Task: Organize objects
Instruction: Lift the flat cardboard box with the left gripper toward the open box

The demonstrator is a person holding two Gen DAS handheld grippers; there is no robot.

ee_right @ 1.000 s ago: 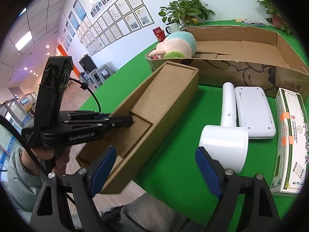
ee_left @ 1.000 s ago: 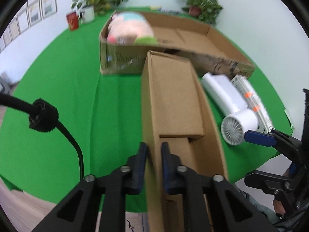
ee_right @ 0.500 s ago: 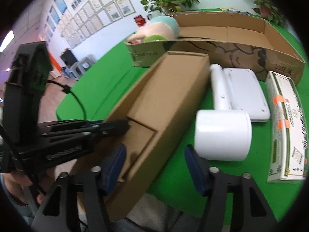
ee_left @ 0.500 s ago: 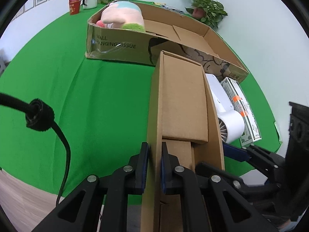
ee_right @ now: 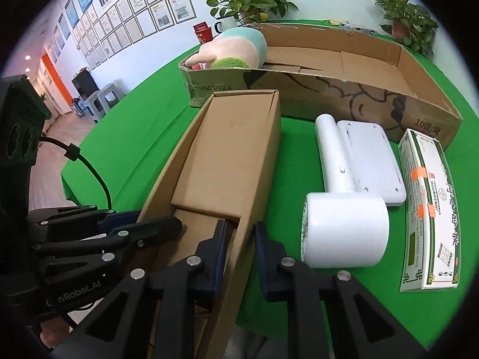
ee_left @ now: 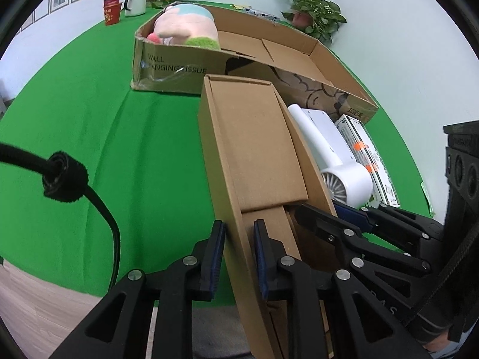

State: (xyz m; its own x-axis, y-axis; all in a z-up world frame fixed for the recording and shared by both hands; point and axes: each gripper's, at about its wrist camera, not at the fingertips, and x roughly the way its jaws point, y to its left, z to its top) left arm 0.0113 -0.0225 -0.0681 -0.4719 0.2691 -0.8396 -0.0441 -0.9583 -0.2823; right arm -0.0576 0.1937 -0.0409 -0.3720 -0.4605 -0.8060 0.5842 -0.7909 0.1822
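I pinch the narrow cardboard box (ee_left: 254,143) by opposite walls, left gripper (ee_left: 238,257) and right gripper (ee_right: 239,257); level, equal lifting should avoid twisting it.

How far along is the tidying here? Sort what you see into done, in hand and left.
Done: the pink plush toy already lies in the large open cardboard carton.
In hand: the long narrow brown cardboard box, its left wall clamped by the left tool, its right wall by the right tool.
Left: the white hair dryer, white flat device and green-and-white packet lie on the green cloth.
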